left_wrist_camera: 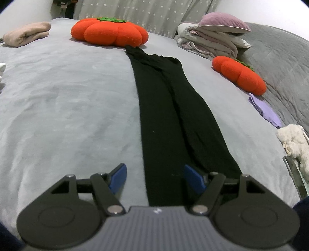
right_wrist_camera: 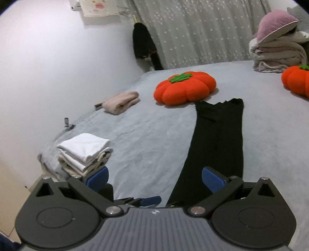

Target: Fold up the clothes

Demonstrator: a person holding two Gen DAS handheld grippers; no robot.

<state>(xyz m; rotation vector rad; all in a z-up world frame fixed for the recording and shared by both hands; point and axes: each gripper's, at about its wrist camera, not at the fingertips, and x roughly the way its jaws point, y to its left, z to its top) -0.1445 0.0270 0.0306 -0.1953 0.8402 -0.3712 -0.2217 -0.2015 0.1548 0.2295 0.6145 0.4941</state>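
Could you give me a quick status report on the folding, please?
Both tongs, left and right, open, holding nothing. Black leggings laid out flat lengthwise, unfolded. Orange pumpkin cushion touching their far end.

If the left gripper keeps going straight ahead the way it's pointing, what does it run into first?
Probably the black garment: the open left gripper points along its length, with the orange pumpkin cushion beyond its far end. Height above the cloth is unclear.

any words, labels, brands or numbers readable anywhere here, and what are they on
No text can be read in either view.
Small white logo mark on the left claw body: a symbol, not letters.
Same mark on the right claw body: also no letters.
Wall hanging with pink print: too blurred to read.
Small upright item at the bed's edge: too small to read.
Black pants, pumpkin cushions: no print visible.
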